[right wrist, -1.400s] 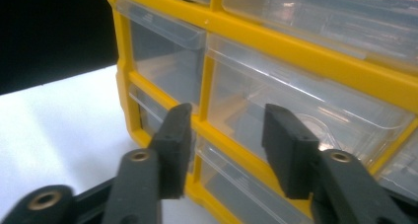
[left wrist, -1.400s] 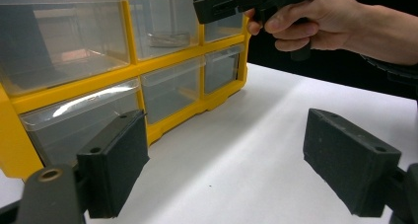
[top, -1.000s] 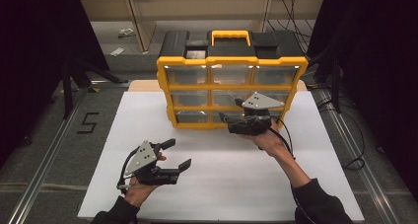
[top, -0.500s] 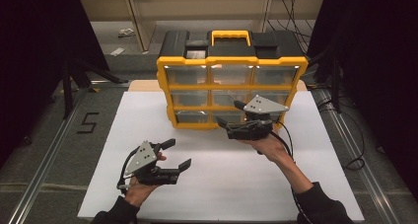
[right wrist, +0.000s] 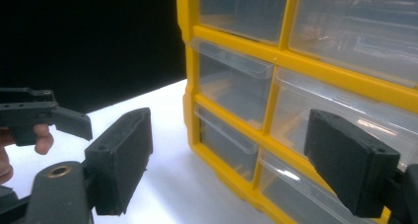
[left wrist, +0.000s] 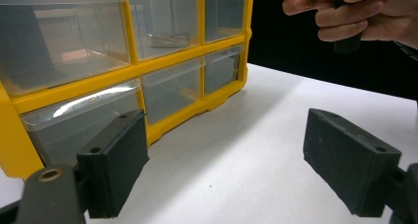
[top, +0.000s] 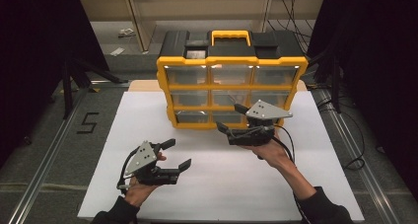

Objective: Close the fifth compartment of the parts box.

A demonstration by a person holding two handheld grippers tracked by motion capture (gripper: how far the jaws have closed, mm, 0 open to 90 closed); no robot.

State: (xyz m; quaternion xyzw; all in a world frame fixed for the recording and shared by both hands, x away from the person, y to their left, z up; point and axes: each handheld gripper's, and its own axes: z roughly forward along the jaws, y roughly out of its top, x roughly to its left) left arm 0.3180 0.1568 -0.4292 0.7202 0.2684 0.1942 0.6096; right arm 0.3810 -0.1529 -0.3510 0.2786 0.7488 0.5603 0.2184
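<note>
A yellow organizer [top: 231, 88] with clear drawers and a black top stands at the back of the white mat [top: 217, 184]. My right gripper [top: 230, 117] hovers just in front of its lower middle drawers. Its jaws have just been opening and stand open, with nothing between them. In the right gripper view [right wrist: 226, 165] the organizer's drawer fronts [right wrist: 296, 66] are close ahead, all pushed in. My left gripper [top: 177, 153] is held low over the mat at the front left, open and empty. In the left gripper view [left wrist: 226, 169] it points toward the organizer [left wrist: 197, 105].
A middle drawer holds small metallic parts [left wrist: 167, 36]. The person's right hand [left wrist: 355, 17] shows at the top right of the left gripper view. Metal rails [top: 44, 174] run along both sides of the mat. Cables [top: 345, 150] lie at the right.
The right gripper has drawn slightly back from the organizer's front, toward the person, and its jaws have spread wider. The left gripper has stayed where it was.
</note>
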